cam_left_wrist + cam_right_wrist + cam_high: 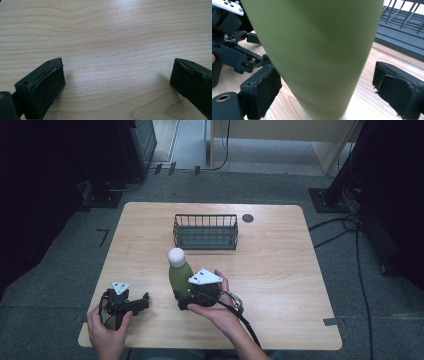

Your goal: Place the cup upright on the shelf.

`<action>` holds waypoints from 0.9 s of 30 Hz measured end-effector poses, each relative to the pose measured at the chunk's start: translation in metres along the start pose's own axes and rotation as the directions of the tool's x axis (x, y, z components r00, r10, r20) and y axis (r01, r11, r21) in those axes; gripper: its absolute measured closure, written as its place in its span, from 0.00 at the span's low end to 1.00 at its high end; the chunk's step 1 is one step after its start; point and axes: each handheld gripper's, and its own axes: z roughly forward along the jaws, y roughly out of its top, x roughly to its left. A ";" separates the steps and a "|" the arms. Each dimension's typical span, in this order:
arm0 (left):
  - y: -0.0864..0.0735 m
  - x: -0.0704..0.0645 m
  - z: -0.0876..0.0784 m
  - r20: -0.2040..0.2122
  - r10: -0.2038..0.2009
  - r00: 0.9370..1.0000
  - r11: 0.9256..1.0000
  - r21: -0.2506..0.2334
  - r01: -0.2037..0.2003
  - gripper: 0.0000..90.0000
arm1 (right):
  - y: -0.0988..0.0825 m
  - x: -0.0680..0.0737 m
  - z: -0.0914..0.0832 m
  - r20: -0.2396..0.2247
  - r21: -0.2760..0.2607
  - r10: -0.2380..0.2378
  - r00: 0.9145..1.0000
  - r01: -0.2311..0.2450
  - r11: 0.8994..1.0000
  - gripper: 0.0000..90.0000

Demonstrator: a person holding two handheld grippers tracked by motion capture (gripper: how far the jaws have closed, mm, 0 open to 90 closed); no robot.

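A green bottle (180, 276) with a round white cap (176, 256) stands upright on the wooden table (280, 265), near its front middle. My right gripper (179, 296) reaches it from the right, low by its base. In the right gripper view the bottle (317, 50) stands between the jaws of the right gripper (327, 85): the left pad lies close against it, and the right pad stands clear with a gap. My left gripper (145, 301) rests at the front left, open, with bare wood between its jaws (117, 80).
A dark wire basket (205, 232) stands behind the bottle toward the table's back, also seen at the upper right as the basket (402, 32). A small dark round spot (248, 218) lies beside it. Cables and dark stands ring the table on the floor.
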 end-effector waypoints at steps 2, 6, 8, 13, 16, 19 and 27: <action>0.000 0.000 0.000 0.000 0.000 1.000 1.000 0.000 0.000 0.00 | 0.001 0.001 0.002 -0.002 -0.007 0.006 1.000 -0.006 1.000 0.12; 0.000 0.000 0.000 0.000 -0.001 1.000 1.000 -0.002 0.001 0.00 | 0.003 0.004 0.006 0.001 -0.018 0.011 1.000 -0.010 1.000 0.14; 0.000 0.000 0.000 0.000 0.001 1.000 1.000 0.000 -0.001 0.00 | 0.004 0.005 0.007 0.001 -0.022 0.011 1.000 -0.011 1.000 0.14; 0.000 0.000 0.000 0.000 0.000 1.000 1.000 0.000 0.000 0.00 | 0.006 0.005 0.009 -0.005 -0.045 0.019 1.000 -0.020 0.999 0.15; 0.000 0.000 0.000 0.000 -0.001 1.000 1.000 -0.002 0.001 0.00 | 0.008 0.006 0.009 -0.007 -0.051 0.019 1.000 -0.019 0.999 0.16; 0.000 0.000 0.000 0.000 -0.001 1.000 1.000 -0.001 0.001 0.00 | 0.011 0.006 0.009 -0.007 -0.055 0.015 1.000 -0.015 0.998 0.17; 0.000 0.000 0.000 0.000 -0.001 1.000 1.000 0.000 0.001 0.00 | 0.016 0.006 0.006 -0.009 -0.050 -0.034 0.999 0.034 0.998 0.21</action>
